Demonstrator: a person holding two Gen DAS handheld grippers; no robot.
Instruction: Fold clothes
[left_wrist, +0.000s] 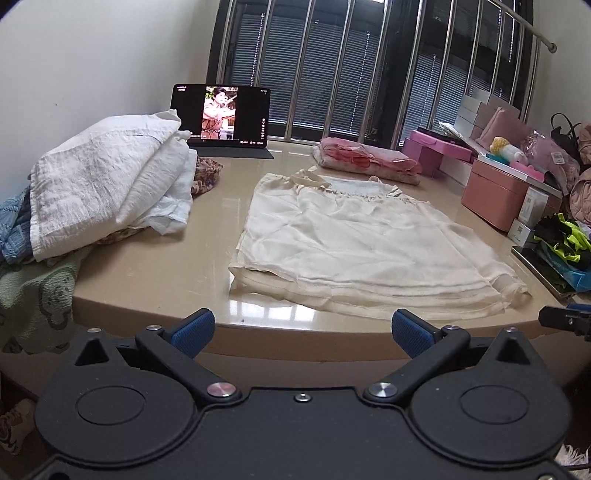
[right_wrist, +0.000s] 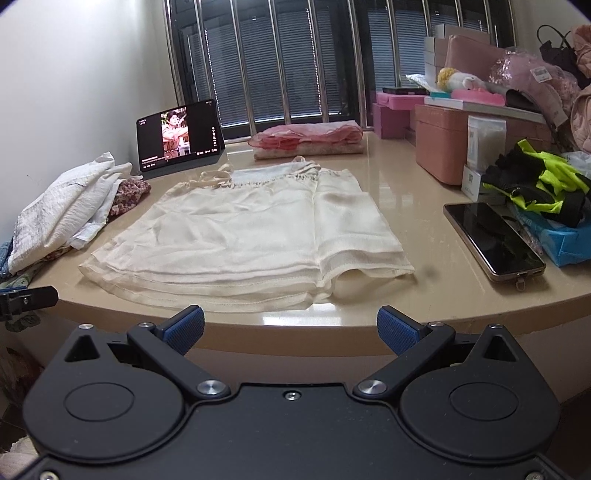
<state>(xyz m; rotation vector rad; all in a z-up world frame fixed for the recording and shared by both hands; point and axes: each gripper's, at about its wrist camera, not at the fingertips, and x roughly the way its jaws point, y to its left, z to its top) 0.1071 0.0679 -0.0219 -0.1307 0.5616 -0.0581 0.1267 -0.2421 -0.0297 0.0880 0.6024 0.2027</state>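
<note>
Starting at the far left, a heap of crumpled white crinkle-cotton garments (left_wrist: 107, 177) sits piled over a floral-print piece and a pale green knitted blanket (left_wrist: 37, 295), probably the stock waiting to be folded, kept off to the side so the middle stays free. Behind it a dark tablet (left_wrist: 221, 115) stands propped against the window bars, playing a video. Centre stage on the glossy beige tabletop (left_wrist: 155, 273) lies the cream satin camisole top (left_wrist: 354, 240), spread flat with its thin straps toward the far side and its layered hem along the near edge; its right side appears already turned in over the body, leaving a smooth, shiny panel with a straight crease. The fabric looks thin and slippery, likely to slide on the polished surface. Past it, a folded pink ruffled garment (right_wrist: 306, 138) rests by the window, seemingly a finished piece. To the right are pink storage boxes (right_wrist: 447, 140), a neon-yellow and black item (right_wrist: 539, 181) and a dark smartphone (right_wrist: 493, 238) lying flat. Both the left gripper (left_wrist: 303, 332) and the right gripper (right_wrist: 290, 328) hover just off the near tabletop edge, blue ribbed pads spread wide, holding nothing, lined up with the hem.
</note>
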